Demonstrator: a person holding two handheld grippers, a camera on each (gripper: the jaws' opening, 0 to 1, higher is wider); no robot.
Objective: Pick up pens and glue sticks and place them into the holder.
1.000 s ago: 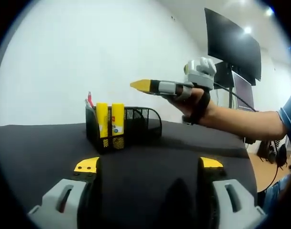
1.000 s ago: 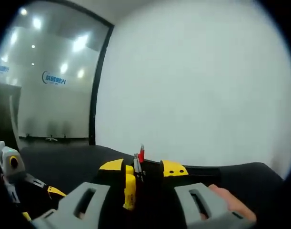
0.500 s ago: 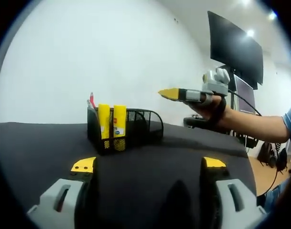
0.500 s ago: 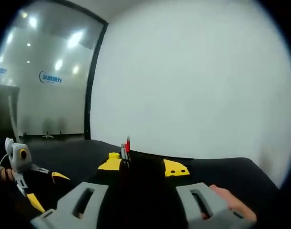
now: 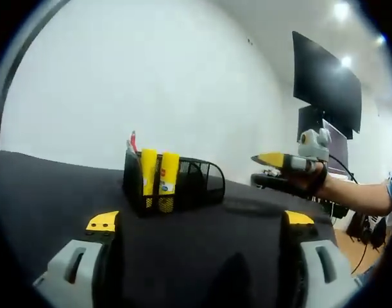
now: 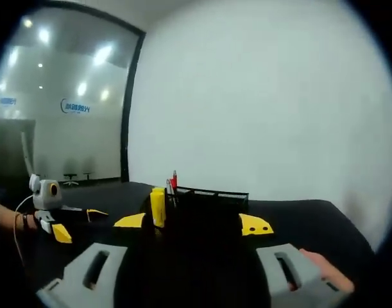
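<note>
A black mesh holder (image 5: pixel 183 186) stands on the black table. In it are two yellow glue sticks (image 5: pixel 149 174) (image 5: pixel 169 174) and a red pen (image 5: pixel 133 139). My left gripper (image 5: pixel 201 220) is open and low over the table, short of the holder, with nothing between its fingers. The right gripper (image 5: pixel 279 160) hovers to the holder's right in a hand. In the right gripper view the holder (image 6: pixel 212 196) sits just beyond my open right gripper (image 6: pixel 192 222), with a glue stick (image 6: pixel 158 205) and the red pen (image 6: pixel 174 179) at its left end. The left gripper (image 6: pixel 51 208) appears at far left.
The black table cover (image 5: pixel 48 186) spreads around the holder. A dark monitor (image 5: pixel 327 74) hangs on the white wall at the right. A glass wall (image 6: pixel 61 115) with a logo stands behind the table. A hand (image 6: pixel 324 273) grips the right gripper's handle.
The right gripper has drawn away from the holder, to the right and lower in the left gripper view. In its own view the holder now stands farther off. Both cameras shifted.
</note>
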